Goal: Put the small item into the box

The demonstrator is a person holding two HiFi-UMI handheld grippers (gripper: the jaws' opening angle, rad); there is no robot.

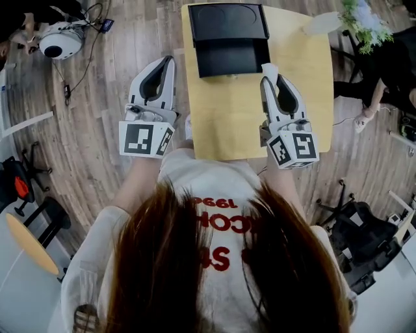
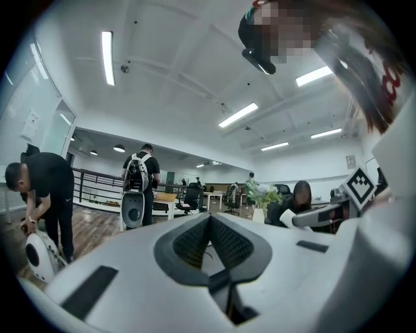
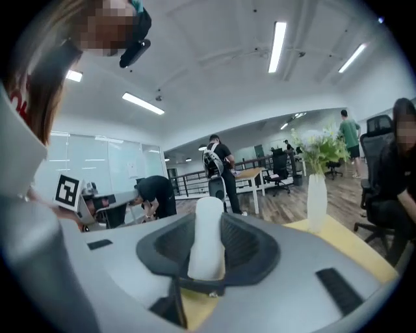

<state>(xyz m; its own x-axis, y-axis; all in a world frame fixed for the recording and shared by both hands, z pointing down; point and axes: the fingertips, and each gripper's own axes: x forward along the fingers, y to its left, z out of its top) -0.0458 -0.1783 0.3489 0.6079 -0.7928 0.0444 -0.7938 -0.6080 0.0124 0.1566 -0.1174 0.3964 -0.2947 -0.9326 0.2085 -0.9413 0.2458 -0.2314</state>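
A black box (image 1: 227,39) lies open at the far end of the yellow table (image 1: 299,97), its lid laid back. My right gripper (image 1: 270,77) hovers over the table just right of the box's near edge, shut on a small white cylinder (image 1: 269,69). In the right gripper view the cylinder (image 3: 208,237) stands upright between the dark pads (image 3: 244,244), both of which press on it. My left gripper (image 1: 168,62) is held off the table's left edge, above the wooden floor. Its jaws (image 2: 210,227) meet at the tip with nothing between them.
A white vase (image 1: 323,23) with flowers (image 1: 361,19) stands on the table's far right corner. A person in black (image 1: 383,68) sits to the right. A white device (image 1: 61,40) with cables lies on the floor at far left. Office chairs (image 1: 359,235) stand at lower right.
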